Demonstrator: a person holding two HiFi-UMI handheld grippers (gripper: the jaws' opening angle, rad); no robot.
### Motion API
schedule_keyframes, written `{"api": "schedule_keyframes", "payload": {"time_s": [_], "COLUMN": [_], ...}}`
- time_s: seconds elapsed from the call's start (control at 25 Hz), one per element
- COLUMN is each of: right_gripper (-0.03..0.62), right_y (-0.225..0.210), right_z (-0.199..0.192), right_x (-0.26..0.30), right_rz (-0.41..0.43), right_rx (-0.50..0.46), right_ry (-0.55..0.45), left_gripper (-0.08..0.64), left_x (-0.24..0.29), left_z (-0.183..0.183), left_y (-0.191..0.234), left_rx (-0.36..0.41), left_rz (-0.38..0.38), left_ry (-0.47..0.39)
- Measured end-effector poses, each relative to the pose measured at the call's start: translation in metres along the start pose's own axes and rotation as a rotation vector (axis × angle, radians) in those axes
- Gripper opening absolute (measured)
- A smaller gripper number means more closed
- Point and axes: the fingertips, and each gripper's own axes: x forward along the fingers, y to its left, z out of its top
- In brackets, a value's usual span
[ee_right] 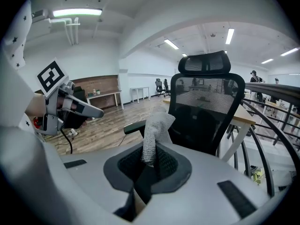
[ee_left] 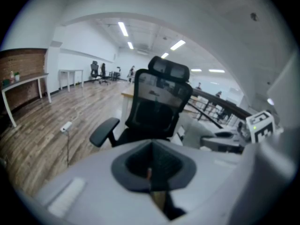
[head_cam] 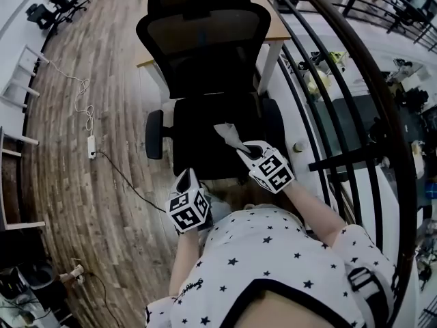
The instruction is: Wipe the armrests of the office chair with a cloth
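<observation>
Gripping white cloth (ee_right: 154, 130) in right gripper (ee_right: 148, 167) | holding left gripper (ee_left: 151, 173) closed, empty | best: lay cloth flat on armrest (head_cam: 154, 134), sweep lengthwise

Bright, even indoor light falls from ceiling strip lamps (ee_right: 77, 12), casting soft shadows only. All three views bulge fisheye-fashion, bowing the railing (head_cam: 372, 74) toward the edges; both gripper views have black corners. The left gripper view is hazy throughout (nearest parts worst); the right gripper view is crisp, the weave of the cloth (ee_right: 153, 132) legible.
</observation>
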Motion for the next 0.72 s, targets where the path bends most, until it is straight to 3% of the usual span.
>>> {"api": "schedule_keyframes", "payload": {"time_s": [0.72], "right_gripper": [0.030], "right_y": [0.024], "right_z": [0.078], "right_x": [0.099], "right_rz": [0.009], "right_rx": [0.011], "right_ry": [-0.008], "left_gripper": [0.006], "left_x": [0.033], "left_z": [0.054], "left_y": [0.101], "left_rx": [-0.034], "left_rz": [0.007], "left_ry": [0.011]}}
